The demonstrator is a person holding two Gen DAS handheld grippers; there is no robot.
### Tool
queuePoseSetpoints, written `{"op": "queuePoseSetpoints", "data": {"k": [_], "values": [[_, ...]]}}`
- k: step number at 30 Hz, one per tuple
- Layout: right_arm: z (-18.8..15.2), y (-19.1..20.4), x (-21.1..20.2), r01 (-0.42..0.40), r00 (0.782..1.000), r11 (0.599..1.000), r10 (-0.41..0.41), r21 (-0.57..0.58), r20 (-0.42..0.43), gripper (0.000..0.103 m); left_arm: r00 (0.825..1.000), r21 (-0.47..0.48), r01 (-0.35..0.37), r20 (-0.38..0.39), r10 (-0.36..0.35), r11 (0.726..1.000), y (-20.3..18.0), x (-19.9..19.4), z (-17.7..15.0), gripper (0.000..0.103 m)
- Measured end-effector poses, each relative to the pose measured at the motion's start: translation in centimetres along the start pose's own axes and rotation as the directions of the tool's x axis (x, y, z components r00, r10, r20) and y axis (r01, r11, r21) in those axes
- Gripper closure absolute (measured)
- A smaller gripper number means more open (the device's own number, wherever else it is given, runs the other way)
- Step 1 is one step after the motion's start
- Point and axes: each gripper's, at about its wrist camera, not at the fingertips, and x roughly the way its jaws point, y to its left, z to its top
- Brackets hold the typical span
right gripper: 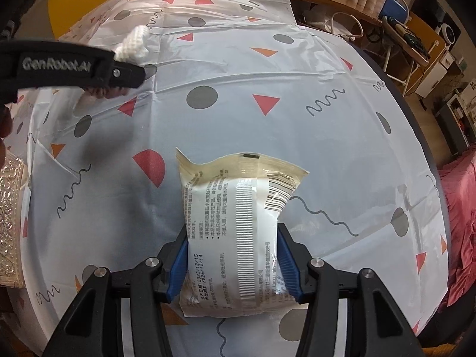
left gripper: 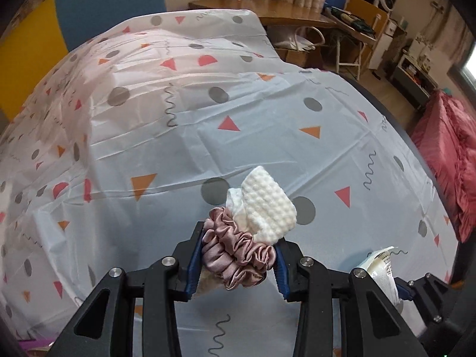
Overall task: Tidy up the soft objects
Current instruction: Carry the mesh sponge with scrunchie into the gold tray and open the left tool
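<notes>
While the pink satin scrunchie [left gripper: 235, 255] sits pinched between the blue pads of the left hand-held gripper [left gripper: 236, 263], a white knitted cloth [left gripper: 269, 205] rides along with it, bunched against the scrunchie's far side and sticking out past the fingertips, raised above the desk [left gripper: 178, 148]. To its right, the right hand-held gripper [right gripper: 233, 263] is clamped on the lower half of a soft sealed packet [right gripper: 235, 223] printed with text and a barcode, the packet's crimped top end fanning out over the patterned cloth that covers the desk.

My worry is the white cloth: I can't tell whether the pads actually bite it or only the scrunchie, so a quick swing could shake it loose onto the desk. The packet is puffy and slick, held low, and a tilt might let it slide through the pads or squash.

Both hand-held grippers point steeply down at the desk, side by side. Seen from the right one, the left reaches in from the left edge, well apart from the packet. A pale embossed box [right gripper: 10, 223] sits at the desk's left edge.
</notes>
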Motion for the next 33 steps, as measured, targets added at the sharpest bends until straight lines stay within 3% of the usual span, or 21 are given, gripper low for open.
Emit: {"op": "queuePoseSetpoints", "data": {"k": [4, 12, 18, 33], "values": [[-0.6, 0.6, 0.0, 0.01, 1.0, 1.0, -0.009, -0.017, 0.011, 0.049, 0.997, -0.104, -0.062, 0.029, 0.065, 0.993, 3.6, -2.6, 0.8, 0.062], [-1.3, 1.5, -0.3, 0.02, 1.0, 0.999, -0.02, -0.035, 0.023, 0.049, 0.982, -0.286, -0.143, 0.075, 0.171, 0.947, 11.4, -8.1, 0.0, 0.062], [-1.3, 1.1, -0.5, 0.02, 0.999, 0.999, -0.019, -0.034, 0.028, 0.049, 0.97, -0.392, -0.167, 0.101, 0.223, 0.905, 16.5, -12.5, -1.6, 0.062], [-2.1, 2.6, -1.0, 0.073, 0.995, 0.993, -0.067, -0.088, 0.07, 0.05, 0.941, -0.54, -0.178, 0.153, 0.303, 0.823, 25.7, -22.8, -7.1, 0.062]]}}
